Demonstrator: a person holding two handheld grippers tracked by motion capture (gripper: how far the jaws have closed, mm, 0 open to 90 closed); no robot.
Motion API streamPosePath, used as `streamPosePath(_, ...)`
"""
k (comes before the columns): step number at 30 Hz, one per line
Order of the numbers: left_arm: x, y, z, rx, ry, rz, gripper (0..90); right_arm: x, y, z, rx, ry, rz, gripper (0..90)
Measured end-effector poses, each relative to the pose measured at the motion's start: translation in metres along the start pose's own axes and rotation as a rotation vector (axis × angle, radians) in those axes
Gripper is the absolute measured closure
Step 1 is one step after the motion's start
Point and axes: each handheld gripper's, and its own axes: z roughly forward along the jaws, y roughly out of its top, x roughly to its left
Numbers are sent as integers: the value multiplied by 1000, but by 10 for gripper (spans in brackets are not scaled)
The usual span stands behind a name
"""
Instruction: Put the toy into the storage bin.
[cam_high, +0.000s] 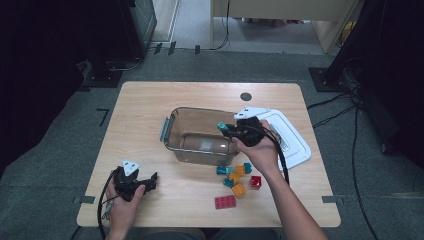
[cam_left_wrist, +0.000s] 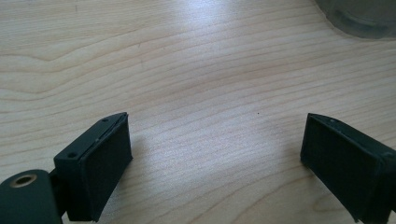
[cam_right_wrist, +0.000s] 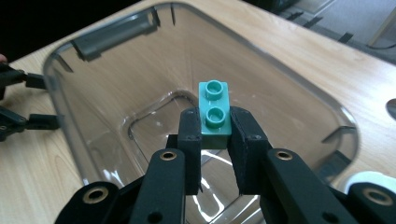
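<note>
Between our right gripper's (cam_right_wrist: 215, 135) jaws sits a teal two-stud brick (cam_right_wrist: 214, 114), pinched on both sides with the studs facing up and the far stud poking out past the tips. Right under and ahead of those jaws we've got the clear plastic bin (cam_right_wrist: 299, 84), open and see-through down to its bottom, so the brick hangs above its inside near the closest wall. From the high view our right hand (cam_high: 260, 150) holds that gripper over the bin's edge, with the white lid (cam_high: 295, 142) lying flat just behind it. Back toward us from those jaws, a little heap of loose bricks (cam_high: 237, 177) sits on the wooden table (cam_high: 150, 100), a red flat one (cam_high: 225, 201) the nearest to us.

Over on the other side, our left gripper (cam_left_wrist: 215, 158) has its jaws spread wide with bare tabletop between the pads. A corner of the bin peeks in well beyond them. That gripper rests low in our left hand (cam_high: 122, 200), well apart from the bin.
</note>
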Motion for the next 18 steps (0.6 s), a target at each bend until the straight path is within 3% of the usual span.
streamPosePath(9, 0, 0, 0, 0, 0, 0, 83, -2, -2, 25, 83, -7, -11, 767)
streamPosePath(12, 0, 0, 0, 0, 0, 0, 83, -2, -2, 32, 119, -16, -36, 767)
streamPosePath(15, 0, 0, 0, 0, 0, 0, 83, 3, 0, 38, 188, -38, -98, 767)
streamPosePath(18, 0, 0, 0, 0, 0, 0, 83, 4, 1, 40, 212, -44, -117, 766)
